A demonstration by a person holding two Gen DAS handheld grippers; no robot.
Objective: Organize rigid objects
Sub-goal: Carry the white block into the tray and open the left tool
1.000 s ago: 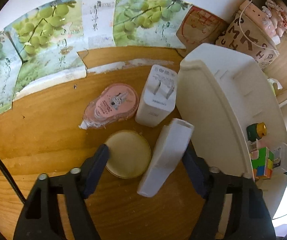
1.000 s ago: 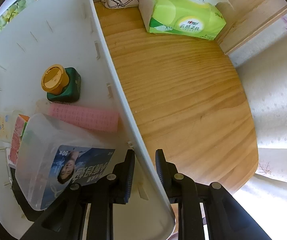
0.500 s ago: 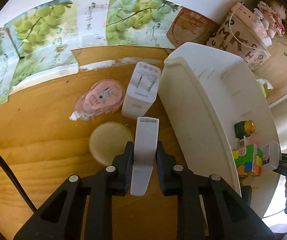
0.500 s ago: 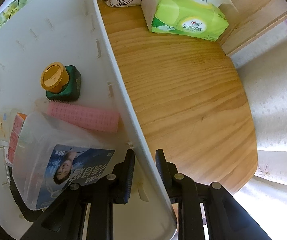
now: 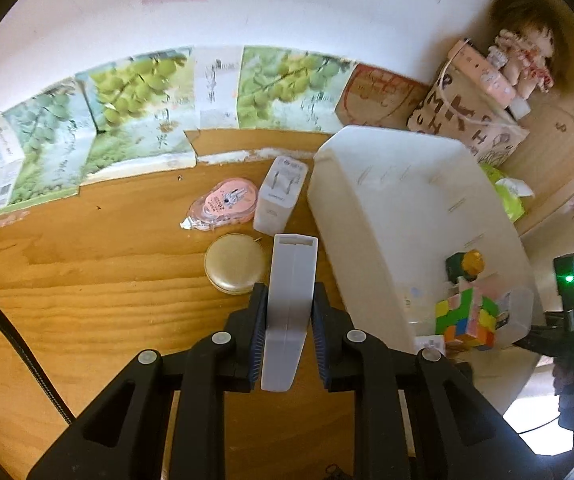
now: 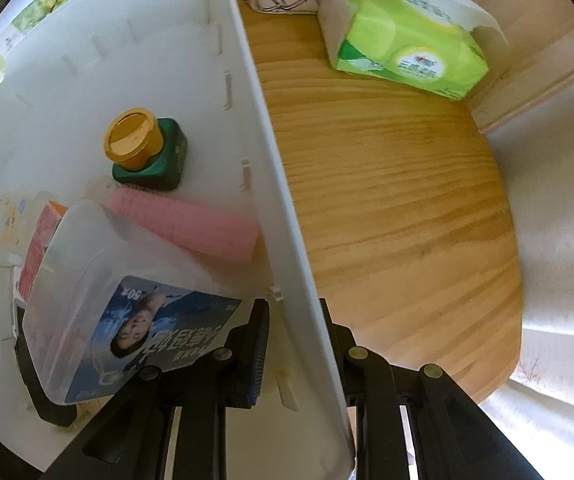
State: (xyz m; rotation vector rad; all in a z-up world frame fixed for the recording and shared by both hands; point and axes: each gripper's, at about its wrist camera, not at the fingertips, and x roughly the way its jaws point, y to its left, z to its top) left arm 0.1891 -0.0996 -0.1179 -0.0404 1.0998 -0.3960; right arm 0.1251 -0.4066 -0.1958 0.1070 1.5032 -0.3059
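My left gripper [image 5: 287,312] is shut on a long white plastic block [image 5: 289,312] and holds it above the wooden table, left of the white bin [image 5: 391,208]. On the table lie a round gold tin [image 5: 234,269], a pink correction tape [image 5: 223,204] and a white charger [image 5: 279,196]. My right gripper [image 6: 293,328] is shut on the bin's wall [image 6: 271,184]. Inside the bin are a green bottle with a gold cap [image 6: 143,148], a pink roller [image 6: 191,228], a clear box [image 6: 127,316] and a colour cube [image 5: 467,316].
Grape-print cartons [image 5: 127,120] line the wall behind the table. A patterned bag [image 5: 467,120] and a doll [image 5: 523,56] stand at the back right. A green tissue pack [image 6: 403,40] lies on the table right of the bin. The table's edge [image 6: 515,280] curves at right.
My left gripper closed on the white block, then lifted it and pulled back from the table. The right gripper kept its hold on the bin wall, and the bin tilted slightly.
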